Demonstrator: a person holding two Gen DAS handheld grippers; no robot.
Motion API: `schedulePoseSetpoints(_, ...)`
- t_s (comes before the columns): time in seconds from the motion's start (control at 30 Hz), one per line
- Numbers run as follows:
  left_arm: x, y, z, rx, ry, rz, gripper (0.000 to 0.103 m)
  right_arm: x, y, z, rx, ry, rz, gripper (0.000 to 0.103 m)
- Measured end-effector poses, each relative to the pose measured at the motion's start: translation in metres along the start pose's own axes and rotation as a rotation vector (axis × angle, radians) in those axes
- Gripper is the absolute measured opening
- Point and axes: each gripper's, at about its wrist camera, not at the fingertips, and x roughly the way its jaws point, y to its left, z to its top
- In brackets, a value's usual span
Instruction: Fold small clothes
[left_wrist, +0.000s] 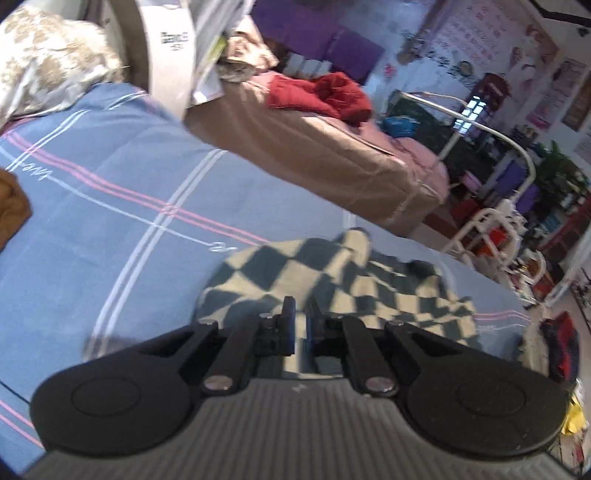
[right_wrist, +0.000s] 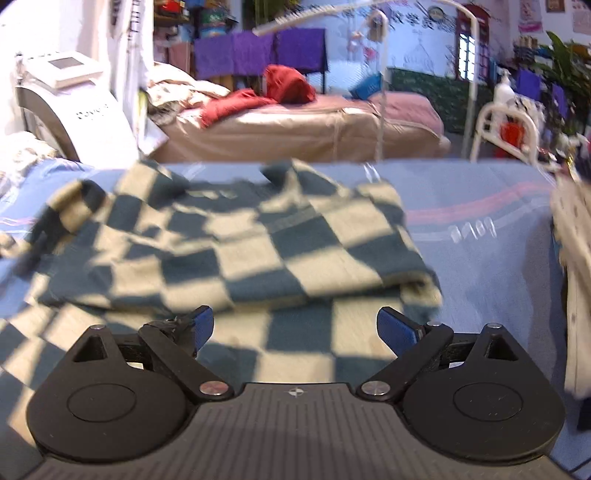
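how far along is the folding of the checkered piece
Partly done: in the right wrist view the checkered cloth lies on the blue sheet with one layer already doubled over another. In hand: the left gripper is shut right at the cloth's edge; whether it pinches fabric is unclear. The right gripper is open above it. Left: further folds and squaring up.

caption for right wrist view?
Right gripper open above the part-folded checkered garment on the blue bedsheet.
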Motion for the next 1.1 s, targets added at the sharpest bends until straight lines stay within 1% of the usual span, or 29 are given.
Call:
schedulePoseSetpoints(0.07,0.002,-0.043,-0.009,0.052,0.023,-0.101,0.005,-0.007,0.009,0.007,0.022,0.004,0.083,0.103)
schedulePoseSetpoints(0.13,0.012,-0.083,-0.021,0.115,0.054,-0.179,0.005,-0.015,0.014,0.011,0.058,0.001,0.168,0.103)
schedulePoseSetpoints(0.17,0.018,-0.105,-0.033,0.159,0.07,-0.203,0.005,-0.019,0.016,0.011,0.072,0.001,0.188,0.103)
schedulePoseSetpoints(0.2,0.024,-0.117,-0.038,0.181,0.079,-0.215,0.005,-0.021,0.017,0.01,0.083,0.005,0.197,0.103)
schedulePoseSetpoints(0.27,0.034,-0.13,-0.046,0.182,0.083,-0.214,0.008,-0.025,0.016,0.007,0.118,0.021,0.21,0.103)
schedulePoseSetpoints(0.3,0.037,-0.129,-0.047,0.161,0.082,-0.187,0.017,-0.026,0.015,0.005,0.148,0.032,0.226,0.103)
schedulePoseSetpoints(0.33,0.038,-0.124,-0.047,0.136,0.077,-0.15,0.026,-0.025,0.014,0.002,0.19,0.051,0.26,0.103)
schedulePoseSetpoints(0.37,0.038,-0.116,-0.046,0.119,0.063,-0.087,0.047,-0.023,0.014,0.0,0.233,0.068,0.304,0.103)
schedulePoseSetpoints(0.4,0.036,-0.109,-0.047,0.116,0.038,-0.019,0.066,-0.021,0.018,-0.003,0.272,0.087,0.355,0.103)
schedulePoseSetpoints(0.43,0.033,-0.1,-0.048,0.116,0.01,0.053,0.072,-0.017,0.025,-0.004,0.293,0.104,0.403,0.103)
schedulePoseSetpoints(0.5,0.024,-0.073,-0.049,0.149,-0.026,0.219,0.084,-0.009,0.044,-0.004,0.288,0.134,0.474,0.103)
schedulePoseSetpoints(0.53,0.022,-0.065,-0.054,0.166,-0.033,0.287,0.086,-0.008,0.059,-0.004,0.269,0.146,0.51,0.103)
schedulePoseSetpoints(0.6,0.019,-0.046,-0.065,0.191,-0.043,0.417,0.094,-0.005,0.089,-0.001,0.213,0.154,0.591,0.103)
schedulePoseSetpoints(0.67,0.019,-0.023,-0.077,0.186,-0.025,0.501,0.097,-0.004,0.124,0.002,0.134,0.155,0.67,0.103)
schedulePoseSetpoints(0.7,0.02,-0.012,-0.083,0.168,-0.009,0.526,0.097,-0.003,0.141,0.003,0.101,0.16,0.701,0.103)
schedulePoseSetpoints(0.77,0.018,0.009,-0.093,0.11,0.013,0.541,0.097,0.002,0.172,0.0,0.06,0.201,0.774,0.103)
schedulePoseSetpoints(0.83,0.014,0.028,-0.102,0.052,0.026,0.546,0.097,0.008,0.196,-0.008,0.056,0.272,0.813,0.103)
schedulePoseSetpoints(0.87,0.011,0.038,-0.106,0.029,0.029,0.547,0.097,0.012,0.204,-0.013,0.063,0.314,0.822,0.098)
schedulePoseSetpoints(0.9,0.008,0.044,-0.107,0.014,0.028,0.547,0.097,0.015,0.21,-0.021,0.076,0.36,0.825,0.091)
schedulePoseSetpoints(0.93,0.004,0.05,-0.109,0.003,0.02,0.548,0.097,0.019,0.214,-0.028,0.089,0.401,0.82,0.077)
schedulePoseSetpoints(0.97,0.002,0.054,-0.109,-0.002,0.01,0.55,0.097,0.022,0.218,-0.033,0.089,0.434,0.803,0.073)
schedulePoseSetpoints(1.03,0.0,0.059,-0.108,-0.006,0.001,0.544,0.098,0.024,0.225,-0.043,0.056,0.481,0.717,0.072)
schedulePoseSetpoints(1.07,0.001,0.06,-0.107,-0.008,-0.001,0.54,0.099,0.024,0.224,-0.046,0.066,0.48,0.696,0.061)
schedulePoseSetpoints(1.1,0.002,0.062,-0.106,-0.007,-0.003,0.535,0.099,0.025,0.222,-0.046,0.086,0.477,0.681,0.059)
